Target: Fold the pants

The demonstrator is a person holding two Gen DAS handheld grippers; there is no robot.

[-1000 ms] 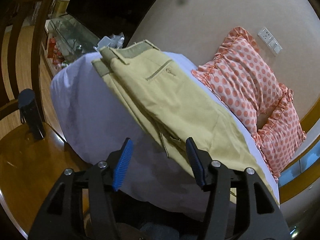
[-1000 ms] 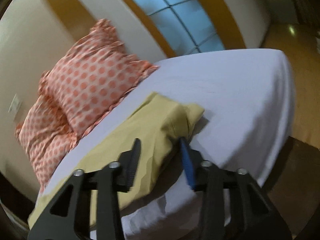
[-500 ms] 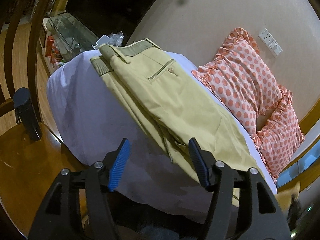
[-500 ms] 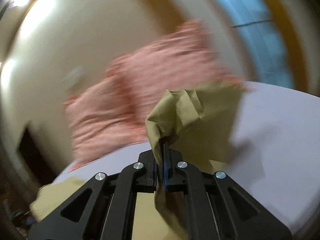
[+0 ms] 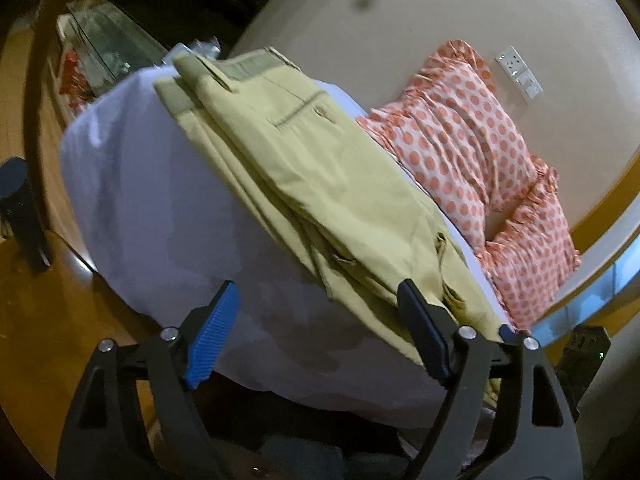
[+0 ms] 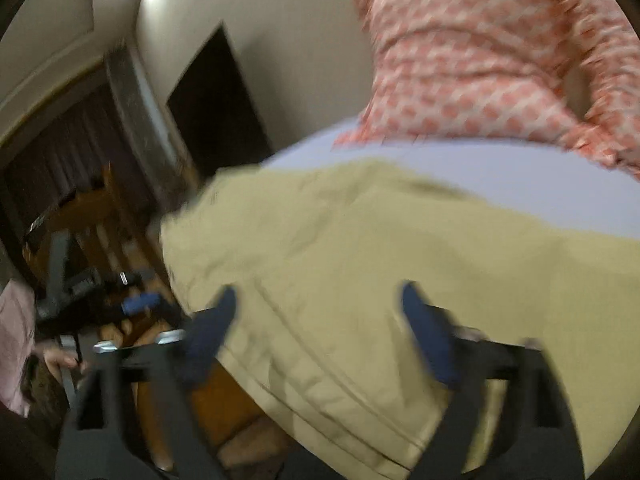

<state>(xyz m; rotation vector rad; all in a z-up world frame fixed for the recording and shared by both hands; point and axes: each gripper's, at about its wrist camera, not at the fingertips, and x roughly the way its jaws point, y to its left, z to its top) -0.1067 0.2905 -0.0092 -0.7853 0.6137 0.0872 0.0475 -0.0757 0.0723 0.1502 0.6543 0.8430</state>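
Khaki pants lie lengthwise on a bed with a pale lilac sheet, waistband at the far end, legs folded one on the other. My left gripper is open, hovering at the near edge of the bed beside the pants' middle, its right finger over the fabric. In the blurred right wrist view the pants fill the centre and my right gripper is open just above them, holding nothing.
Two orange polka-dot pillows lean against the wall behind the pants, also in the right wrist view. A wooden floor and a glass cabinet lie left of the bed. A wooden chair stands beyond the bed.
My right gripper, shut on the pants' leg end half a second ago, has swung over the pants and opened, letting the fabric go. The left gripper stayed open and shifted slightly.
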